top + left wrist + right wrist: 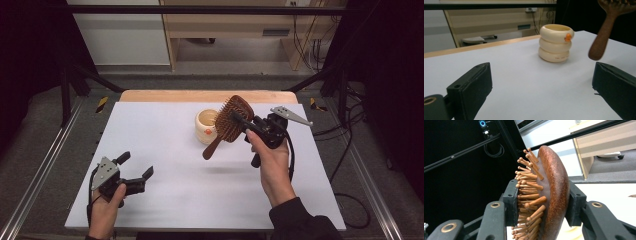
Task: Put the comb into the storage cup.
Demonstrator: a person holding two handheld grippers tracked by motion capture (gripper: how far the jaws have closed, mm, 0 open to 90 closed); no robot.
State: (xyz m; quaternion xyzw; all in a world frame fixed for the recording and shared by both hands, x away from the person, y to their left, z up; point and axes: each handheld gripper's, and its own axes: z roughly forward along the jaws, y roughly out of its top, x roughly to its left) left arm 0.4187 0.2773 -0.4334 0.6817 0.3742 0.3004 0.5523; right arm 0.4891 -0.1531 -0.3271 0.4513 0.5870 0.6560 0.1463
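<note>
Right tool [239, 120]: pinches brush [231, 121] head, handle slanting down beside cup [206, 126], near desk's [165, 150] far edge.
Left tool [135, 165]: spread, holding nothing, near corner.

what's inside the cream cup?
High view: the cream cup shows a pale inner wall, nothing visible inside; the hairbrush held by the right gripper partly covers it, and the bottom is hidden.

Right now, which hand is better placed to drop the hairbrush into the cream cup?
Right. The right gripper already clamps the hairbrush beside the cup; the left gripper is open, empty, at the near-left corner.
</note>
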